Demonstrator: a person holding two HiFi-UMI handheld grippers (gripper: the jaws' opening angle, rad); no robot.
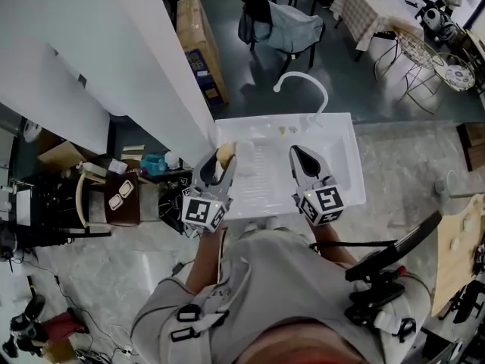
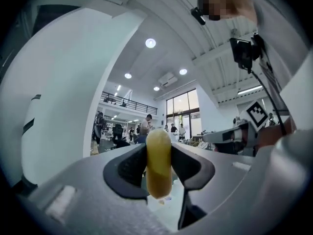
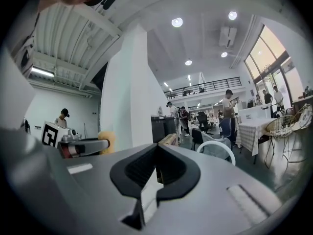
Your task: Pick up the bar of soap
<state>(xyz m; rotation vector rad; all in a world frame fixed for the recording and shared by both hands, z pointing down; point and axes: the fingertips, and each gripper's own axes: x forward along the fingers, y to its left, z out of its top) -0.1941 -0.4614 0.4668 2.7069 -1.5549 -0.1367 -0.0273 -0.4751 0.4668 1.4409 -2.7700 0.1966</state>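
A yellow bar of soap (image 2: 159, 163) stands on edge between the pads of my left gripper (image 2: 159, 151), which is shut on it. In the head view the soap (image 1: 225, 154) pokes out past the left gripper (image 1: 222, 162), held up above the left end of the white sink unit (image 1: 261, 196). My right gripper (image 1: 301, 158) hovers over the basin a little to the right, its jaws shut with nothing between them. In the right gripper view the right gripper (image 3: 156, 150) has its tips touching, and the soap (image 3: 106, 141) shows at the left in the other gripper.
A curved white faucet (image 1: 305, 82) rises behind the sink. A white wall (image 1: 114, 59) runs along the left, with a cardboard box (image 1: 200, 48) beside it. A chair with a grey jacket (image 1: 282, 25) stands beyond. Clutter and cables (image 1: 114, 196) lie on the floor at the left.
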